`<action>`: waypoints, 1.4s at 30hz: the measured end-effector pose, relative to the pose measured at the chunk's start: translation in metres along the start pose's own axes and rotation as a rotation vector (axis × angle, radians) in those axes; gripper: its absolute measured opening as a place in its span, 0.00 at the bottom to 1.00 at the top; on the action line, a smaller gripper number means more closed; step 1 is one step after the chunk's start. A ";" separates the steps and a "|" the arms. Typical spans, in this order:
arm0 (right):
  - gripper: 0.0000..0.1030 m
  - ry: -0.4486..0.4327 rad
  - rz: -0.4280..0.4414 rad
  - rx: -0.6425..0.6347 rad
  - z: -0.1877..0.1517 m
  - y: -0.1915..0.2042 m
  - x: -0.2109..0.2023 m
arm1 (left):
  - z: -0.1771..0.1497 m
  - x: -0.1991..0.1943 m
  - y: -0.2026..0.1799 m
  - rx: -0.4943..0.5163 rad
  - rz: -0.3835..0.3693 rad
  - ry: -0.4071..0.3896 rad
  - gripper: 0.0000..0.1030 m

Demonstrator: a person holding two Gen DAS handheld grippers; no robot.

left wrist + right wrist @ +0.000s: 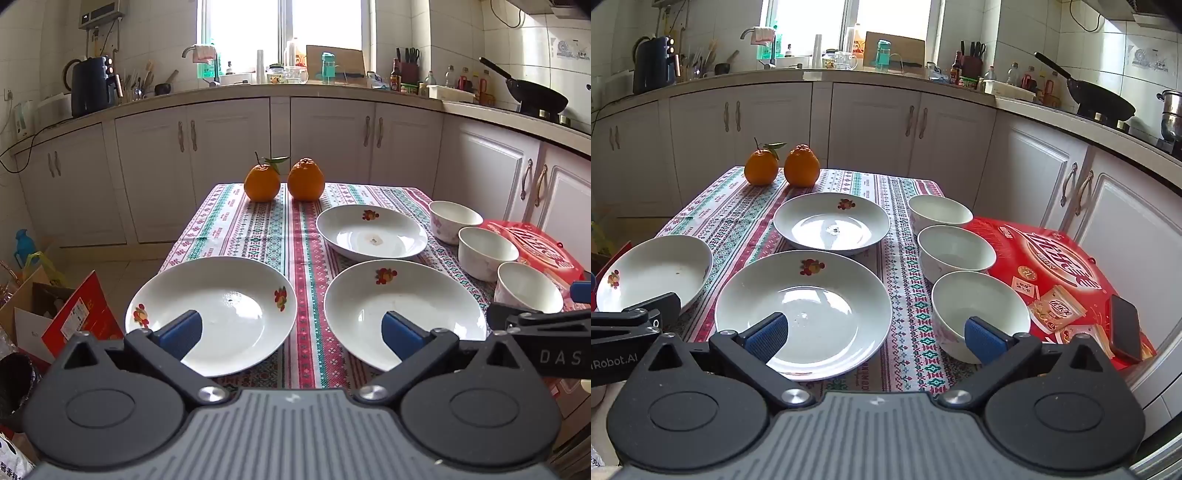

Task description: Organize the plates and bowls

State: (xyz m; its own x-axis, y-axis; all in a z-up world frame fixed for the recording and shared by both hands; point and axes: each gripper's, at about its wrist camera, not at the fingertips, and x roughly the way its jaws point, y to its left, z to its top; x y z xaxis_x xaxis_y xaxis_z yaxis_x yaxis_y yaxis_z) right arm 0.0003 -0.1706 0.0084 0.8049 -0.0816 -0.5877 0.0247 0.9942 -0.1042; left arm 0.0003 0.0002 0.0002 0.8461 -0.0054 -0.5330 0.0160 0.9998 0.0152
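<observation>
Three white plates with fruit prints lie on the patterned tablecloth: a near left plate (pixel 221 306) (pixel 657 269), a near middle plate (pixel 402 306) (pixel 812 306) and a far plate (pixel 369 230) (pixel 831 225). Three white bowls stand in a row at the right: far bowl (pixel 452 218) (pixel 938 212), middle bowl (pixel 484 251) (pixel 955 249), near bowl (pixel 528 286) (pixel 979 306). My left gripper (pixel 291 332) is open and empty, above the table's near edge between the two near plates. My right gripper (pixel 875 332) is open and empty, between the middle plate and the near bowl.
Two oranges (pixel 284 181) (pixel 781 166) sit at the table's far edge. A red box (pixel 1060 273) with a phone (pixel 1124 328) on it lies right of the bowls. Cartons (pixel 74 314) stand on the floor at the left. Kitchen cabinets (pixel 325 136) line the back.
</observation>
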 end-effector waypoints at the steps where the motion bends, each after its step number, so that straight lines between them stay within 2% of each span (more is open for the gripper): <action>1: 1.00 -0.006 -0.002 -0.001 0.000 0.000 0.000 | 0.000 0.000 0.000 0.002 0.002 0.000 0.99; 42: 1.00 -0.002 -0.014 -0.005 0.000 0.001 0.000 | 0.000 -0.002 0.000 -0.008 -0.018 -0.004 0.99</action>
State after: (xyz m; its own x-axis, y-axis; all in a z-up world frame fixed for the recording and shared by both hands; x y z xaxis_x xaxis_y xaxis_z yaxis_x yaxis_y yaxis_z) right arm 0.0006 -0.1698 0.0079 0.8057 -0.0955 -0.5846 0.0330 0.9926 -0.1166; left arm -0.0013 0.0004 0.0008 0.8479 -0.0238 -0.5297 0.0275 0.9996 -0.0009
